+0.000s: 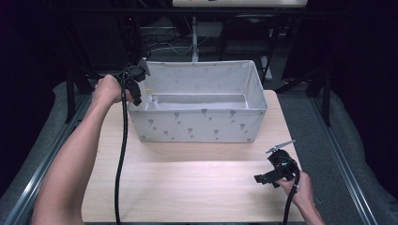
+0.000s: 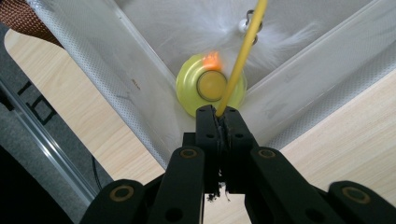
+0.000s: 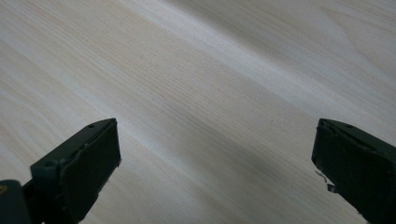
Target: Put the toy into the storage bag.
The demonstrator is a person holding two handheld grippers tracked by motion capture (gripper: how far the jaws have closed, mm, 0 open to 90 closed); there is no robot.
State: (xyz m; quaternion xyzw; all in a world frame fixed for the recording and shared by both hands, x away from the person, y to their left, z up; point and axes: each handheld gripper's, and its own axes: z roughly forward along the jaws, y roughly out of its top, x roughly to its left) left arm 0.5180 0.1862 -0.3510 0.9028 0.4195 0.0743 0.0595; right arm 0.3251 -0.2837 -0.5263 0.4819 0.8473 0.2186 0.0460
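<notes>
A white fabric bin (image 1: 202, 123) with small grey marks stands at the back of the wooden table (image 1: 187, 183). My left gripper (image 1: 136, 89) hangs over the bin's left corner, pointing down into it. In the left gripper view, the left gripper (image 2: 223, 116) is shut on a thin yellow stick (image 2: 243, 56). The stick runs down to a ring and white feathers (image 2: 275, 32). Below it, a round yellow-green toy (image 2: 211, 86) with an orange glow lies in the bin's corner. My right gripper (image 1: 263, 178) rests low over the table's front right, open, nothing between its fingers (image 3: 79, 163).
The bin's walls (image 2: 116, 70) close in on both sides of the left gripper. Bare wood (image 3: 210, 93) lies under the right gripper. A metal rail (image 1: 347, 168) runs along the table's right side, and dark frame legs stand behind the bin.
</notes>
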